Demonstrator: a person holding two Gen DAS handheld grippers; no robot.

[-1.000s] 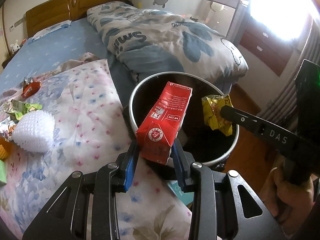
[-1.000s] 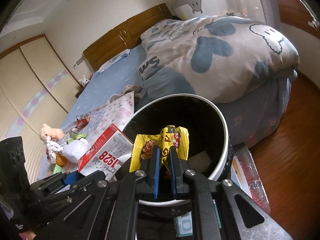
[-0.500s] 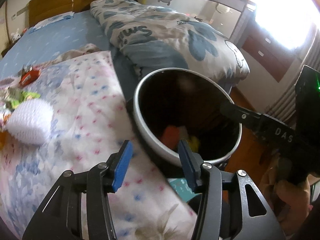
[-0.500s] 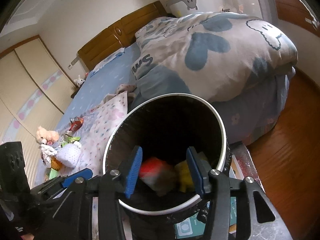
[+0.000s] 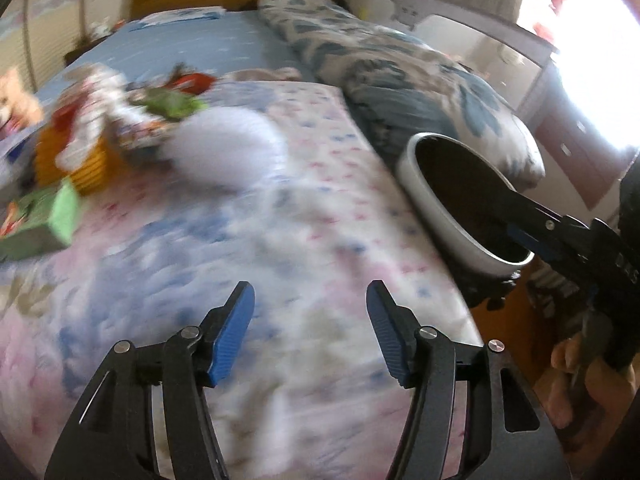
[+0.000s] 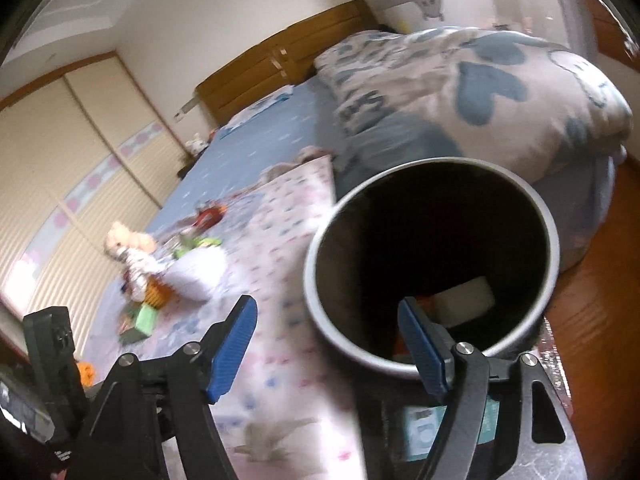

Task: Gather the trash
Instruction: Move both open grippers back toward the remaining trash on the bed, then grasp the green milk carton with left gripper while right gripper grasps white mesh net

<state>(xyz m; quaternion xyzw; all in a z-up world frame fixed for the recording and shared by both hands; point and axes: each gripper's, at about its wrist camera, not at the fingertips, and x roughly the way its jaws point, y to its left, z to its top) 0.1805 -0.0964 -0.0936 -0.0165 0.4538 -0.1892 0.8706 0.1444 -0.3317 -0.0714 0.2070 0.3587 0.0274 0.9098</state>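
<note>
The round white trash bin (image 5: pixel 440 216) (image 6: pixel 316 280) stands against the side of the bed. A white piece (image 6: pixel 464 304) and a bit of red lie at its dark bottom. My left gripper (image 5: pixel 310 292) hovers over the floral sheet, jaws opening, nothing between them. My right gripper (image 6: pixel 326 304) is at the bin's near rim, jaws opening and empty; the left wrist view shows its fingers (image 5: pixel 528 216) over the bin. A blurred pile of trash lies further up the bed: a white foam net (image 5: pixel 228 152) (image 6: pixel 196 272), a green wrapper (image 5: pixel 172 104), a red wrapper (image 5: pixel 192 80), an orange piece (image 5: pixel 88 164).
A green box (image 5: pixel 36 228) lies at the pile's near end, a small plush toy (image 6: pixel 124 240) beyond it. A folded blue-patterned quilt (image 5: pixel 400 80) (image 6: pixel 480 92) fills the bed behind the bin. A hand (image 5: pixel 592 380) holds the right gripper. Wooden floor (image 6: pixel 592 300) lies to the right.
Both grippers opened; the red carton and the yellow wrapper dropped into the bin. My left gripper swung left over the bed toward the pile. My right gripper shifted left along the rim.
</note>
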